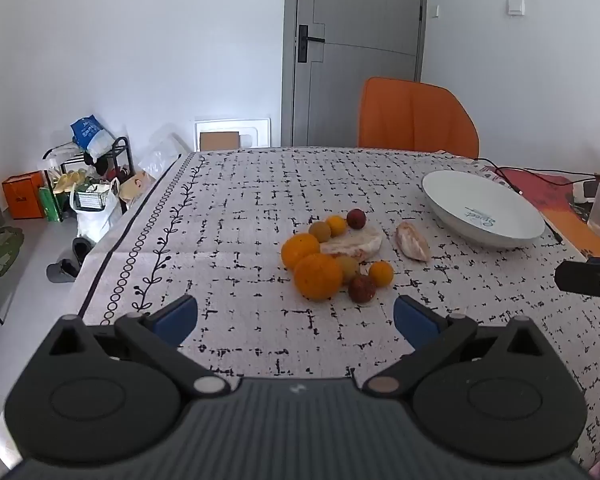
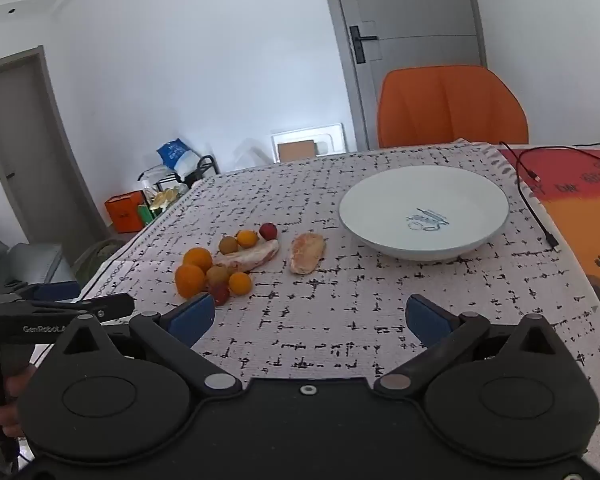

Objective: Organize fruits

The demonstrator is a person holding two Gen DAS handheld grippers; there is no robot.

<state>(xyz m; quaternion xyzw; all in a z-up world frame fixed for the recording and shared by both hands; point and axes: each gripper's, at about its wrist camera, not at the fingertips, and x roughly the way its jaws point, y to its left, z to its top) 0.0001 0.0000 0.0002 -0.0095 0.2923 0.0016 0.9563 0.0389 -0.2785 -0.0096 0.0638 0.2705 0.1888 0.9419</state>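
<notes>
Gaping wide and empty, both tongs; white bowl lettered "Sweet"; "GenRobot" on left handle.

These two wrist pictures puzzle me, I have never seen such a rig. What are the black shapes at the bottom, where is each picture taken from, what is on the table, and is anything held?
No robot here: a person carries a hand-held two-finger gripper in each hand, and each has a wide-angle camera looking forward along its fingers. The black shape with blue pads low in the left wrist view is the left gripper; in the right wrist view it is the right gripper. Both stand open and hold nothing.

On the patterned tablecloth lies a cluster of fruits: oranges, smaller yellow and brownish ones, two dark red ones. Among them lies a pale meat-like slab, with a second pale piece beside it. The white bowl is empty. An orange chair stands behind the table.
</notes>
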